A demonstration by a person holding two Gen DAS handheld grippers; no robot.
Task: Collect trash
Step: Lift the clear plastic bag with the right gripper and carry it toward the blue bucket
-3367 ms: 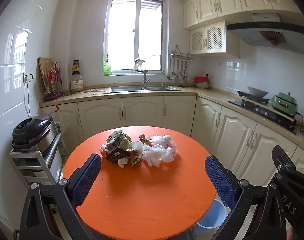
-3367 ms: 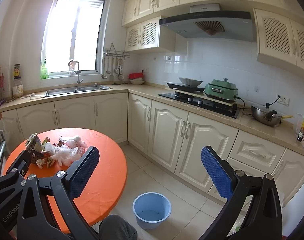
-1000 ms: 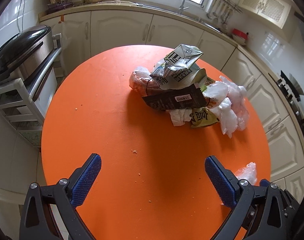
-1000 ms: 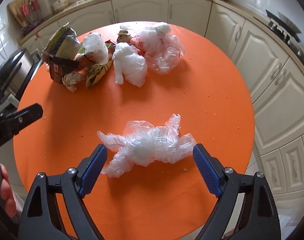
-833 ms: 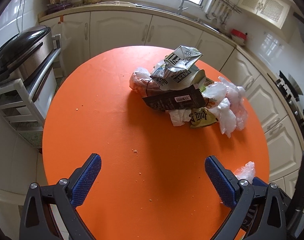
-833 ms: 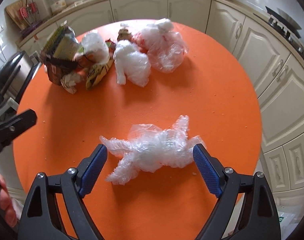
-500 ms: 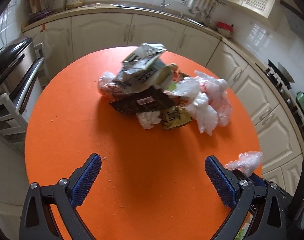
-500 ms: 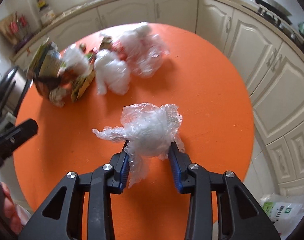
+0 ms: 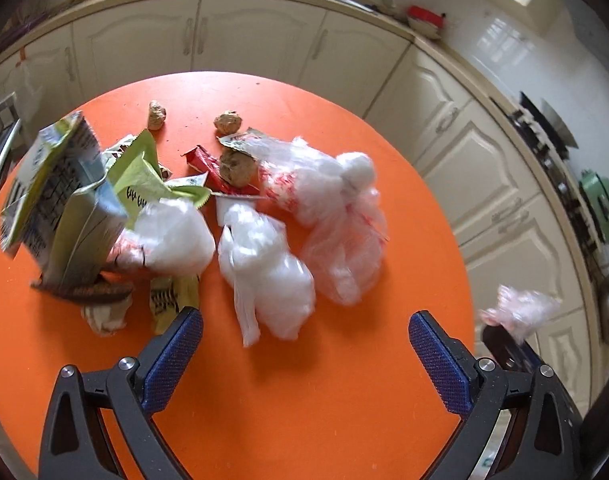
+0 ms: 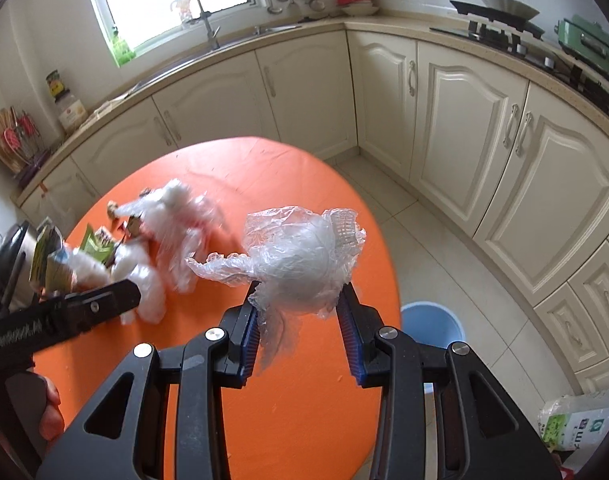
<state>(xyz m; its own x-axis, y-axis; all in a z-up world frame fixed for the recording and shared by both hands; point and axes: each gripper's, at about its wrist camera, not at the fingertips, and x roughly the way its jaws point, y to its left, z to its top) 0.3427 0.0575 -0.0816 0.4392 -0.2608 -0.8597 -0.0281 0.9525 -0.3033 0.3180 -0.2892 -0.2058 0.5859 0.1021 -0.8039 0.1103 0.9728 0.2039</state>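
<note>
Round orange surface (image 9: 344, 420) stood amid cream kitchen cabinets (image 10: 456, 92). Trash pile (image 9: 152, 208), lettering unreadable, lay beyond the left gripper (image 9: 304, 344), fingers spread empty. Right gripper (image 10: 300, 316) fingers clenched a crumpled clear plastic wad (image 10: 300, 264), raised above the surface edge.

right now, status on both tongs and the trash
Right tongs shut on crumpled plastic wrap, lifted off orange table. Left tongs open, empty, over trash pile. Blue bin on floor, path clear.

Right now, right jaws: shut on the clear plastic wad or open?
Shut on it. The right gripper has both blue pads pressed against the crumpled clear plastic wad, held clear of the orange table.
</note>
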